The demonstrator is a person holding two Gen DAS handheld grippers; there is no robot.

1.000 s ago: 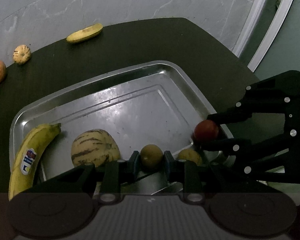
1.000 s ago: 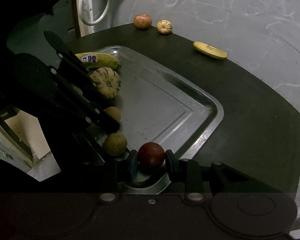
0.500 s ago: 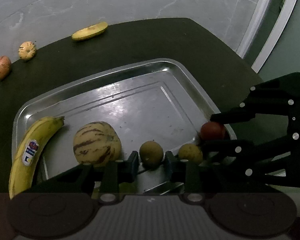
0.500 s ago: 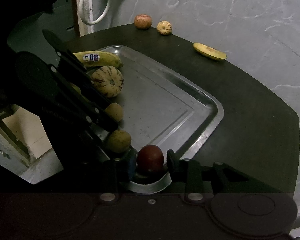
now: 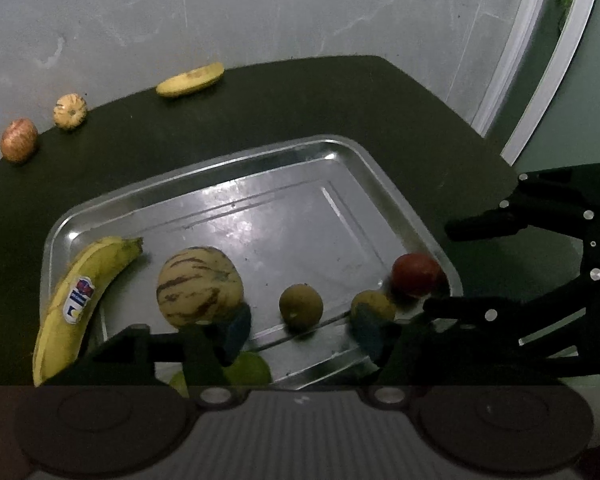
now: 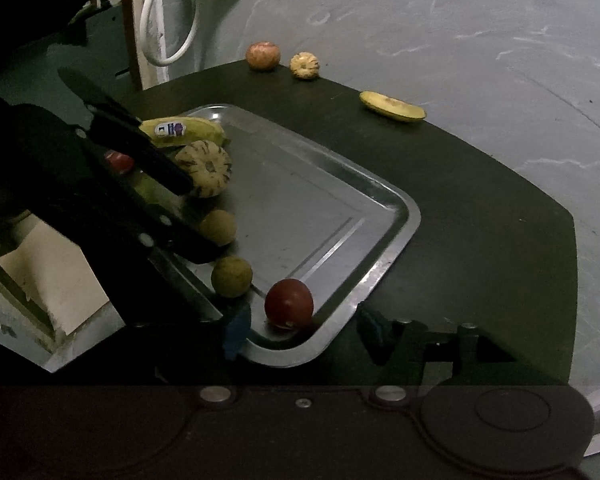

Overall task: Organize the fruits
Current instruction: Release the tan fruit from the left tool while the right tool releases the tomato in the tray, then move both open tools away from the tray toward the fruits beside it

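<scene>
A metal tray sits on a dark round table. In it lie a banana, a striped melon, two small green-brown fruits and a dark red fruit in the near right corner. My left gripper is open, with one green-brown fruit lying free between its fingers. My right gripper is open around the tray corner, with the red fruit resting on the tray just ahead of it.
On the table's far edge lie an apple, a small striped fruit and a second banana. Green fruit shows under my left gripper. A white cable hangs at the back left.
Both grippers opened. The right let go of the red fruit, which now rests in the tray corner; the left released the green-brown fruit. Both pulled back a little.
</scene>
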